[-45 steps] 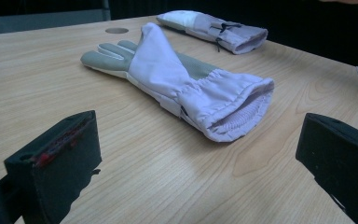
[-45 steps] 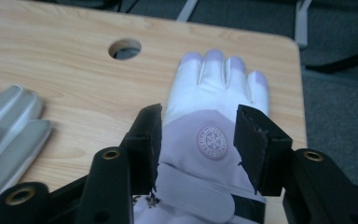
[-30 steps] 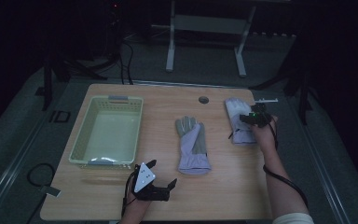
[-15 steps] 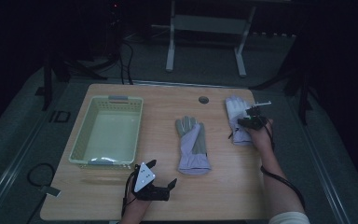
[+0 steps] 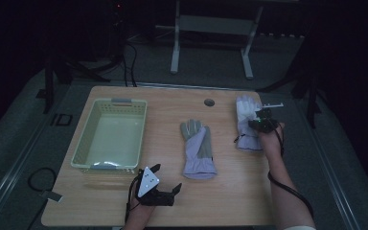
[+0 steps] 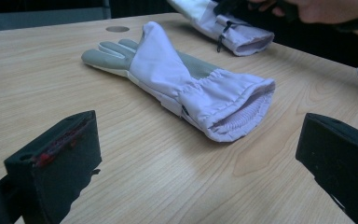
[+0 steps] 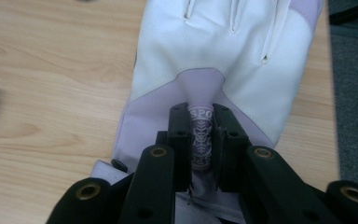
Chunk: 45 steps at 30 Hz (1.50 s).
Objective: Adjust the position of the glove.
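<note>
Wooden desk (image 5: 230, 191), light grain, cable hole (image 5: 209, 102) at far centre. Pale yellow basket (image 5: 80, 154) sits on the left half, long side running near to far. Grey-and-lilac glove (image 5: 199, 149) lies flat mid-desk, fingers pointing far, cuff opening toward the near edge; nothing touching it. White-and-lilac glove (image 5: 246, 120) lies at the far right of the desk, fingers pointing far, cuff near. Right tool (image 5: 262, 122) is on that glove: in the right gripper view the right tool (image 7: 202, 140) has its jaws pinched together on a raised fold of the lilac back panel with printed logo (image 7: 200, 135), just above the cuff. Left tool (image 5: 160, 191) rests near the near edge, right of the basket's near corner, jaws wide apart, holding nothing, aimed at the mid-desk glove's cuff (image 6: 240, 107).
</note>
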Each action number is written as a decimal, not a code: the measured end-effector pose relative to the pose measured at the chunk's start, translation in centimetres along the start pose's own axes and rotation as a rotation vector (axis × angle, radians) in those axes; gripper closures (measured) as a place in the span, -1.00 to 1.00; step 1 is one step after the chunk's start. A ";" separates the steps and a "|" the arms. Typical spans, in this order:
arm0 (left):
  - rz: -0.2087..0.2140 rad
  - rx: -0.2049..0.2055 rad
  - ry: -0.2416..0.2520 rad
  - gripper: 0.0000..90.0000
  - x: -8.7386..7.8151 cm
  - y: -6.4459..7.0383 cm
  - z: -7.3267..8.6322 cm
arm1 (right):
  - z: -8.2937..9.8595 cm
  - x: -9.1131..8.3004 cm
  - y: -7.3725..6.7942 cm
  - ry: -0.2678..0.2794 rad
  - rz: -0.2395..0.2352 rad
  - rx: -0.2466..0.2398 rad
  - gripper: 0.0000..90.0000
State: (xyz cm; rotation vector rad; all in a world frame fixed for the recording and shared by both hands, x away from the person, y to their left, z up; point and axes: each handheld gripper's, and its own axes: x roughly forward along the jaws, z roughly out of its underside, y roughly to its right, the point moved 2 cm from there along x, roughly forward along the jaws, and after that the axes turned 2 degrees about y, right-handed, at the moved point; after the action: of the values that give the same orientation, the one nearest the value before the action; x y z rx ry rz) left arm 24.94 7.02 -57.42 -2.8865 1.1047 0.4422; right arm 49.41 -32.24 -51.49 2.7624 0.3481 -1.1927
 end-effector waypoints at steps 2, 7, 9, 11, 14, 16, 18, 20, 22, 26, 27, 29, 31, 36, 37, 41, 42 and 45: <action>0.000 0.000 0.000 -1.00 0.0 0.0 0.0 | -0.2 -1.1 -0.2 0.008 -0.007 -0.001 0.78; 0.000 0.005 -0.001 -1.00 0.0 0.1 0.0 | -0.2 -4.0 -0.9 0.052 -0.013 0.022 0.78; 0.000 0.009 -0.001 -1.00 0.0 0.1 0.0 | 0.2 -4.8 -1.2 0.044 -0.008 0.020 0.78; -0.001 0.013 -0.001 -1.00 0.0 0.1 0.0 | 0.6 -5.7 -1.4 0.046 -0.038 0.045 0.78; 0.001 0.014 -0.002 -1.00 0.0 0.1 0.0 | 1.0 -7.4 -1.9 0.063 -0.040 0.040 0.78; 0.001 0.014 -0.003 -1.00 0.0 0.1 0.0 | 1.2 -8.6 -2.3 0.072 -0.040 0.023 0.78; -0.001 0.013 -0.004 -1.00 0.1 0.1 0.0 | 1.6 -9.8 -2.7 0.087 -0.049 0.014 0.78; -0.002 0.013 -0.004 -1.00 0.1 0.1 0.0 | 2.0 -10.9 -3.1 0.105 -0.076 0.011 0.78; -0.003 0.013 -0.005 -1.00 0.1 0.1 0.0 | 2.2 -11.4 -3.3 0.112 -0.079 0.003 0.78; -0.003 0.017 -0.005 -1.00 0.1 0.2 0.0 | 3.8 -12.9 -4.0 0.141 -0.104 0.006 0.77; -0.003 0.019 -0.006 -1.00 0.1 0.2 0.0 | 4.7 -13.0 -4.3 0.140 -0.116 0.011 0.77; -0.002 0.019 -0.005 -1.00 0.1 0.2 0.0 | 5.6 -12.7 -4.6 0.130 -0.130 0.012 0.77; -0.003 0.019 -0.006 -1.00 0.1 0.2 0.0 | 6.0 -12.5 -4.7 0.122 -0.131 0.010 0.77; -0.004 0.020 -0.006 -1.00 0.1 0.2 0.0 | 7.9 -10.1 -4.9 0.052 -0.113 0.006 0.77; -0.003 0.018 -0.005 -1.00 0.1 0.2 0.0 | 8.3 -9.0 -4.9 0.025 -0.092 -0.009 0.76; -0.003 0.018 -0.004 -1.00 0.1 0.2 0.0 | 8.5 -7.8 -4.7 -0.001 -0.082 -0.004 0.76; -0.004 0.018 -0.004 -1.00 0.1 0.2 0.0 | 8.6 -7.4 -4.7 -0.010 -0.078 0.002 0.75; -0.003 0.018 -0.004 -1.00 0.1 0.2 0.0 | 8.8 -6.3 -4.8 -0.032 -0.082 0.004 0.74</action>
State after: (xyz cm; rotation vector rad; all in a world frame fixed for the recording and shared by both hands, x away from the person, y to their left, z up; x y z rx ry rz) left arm 24.87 6.84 -57.42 -2.8703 1.0979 0.4357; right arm 37.80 -30.34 -52.96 2.7539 0.4605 -1.2564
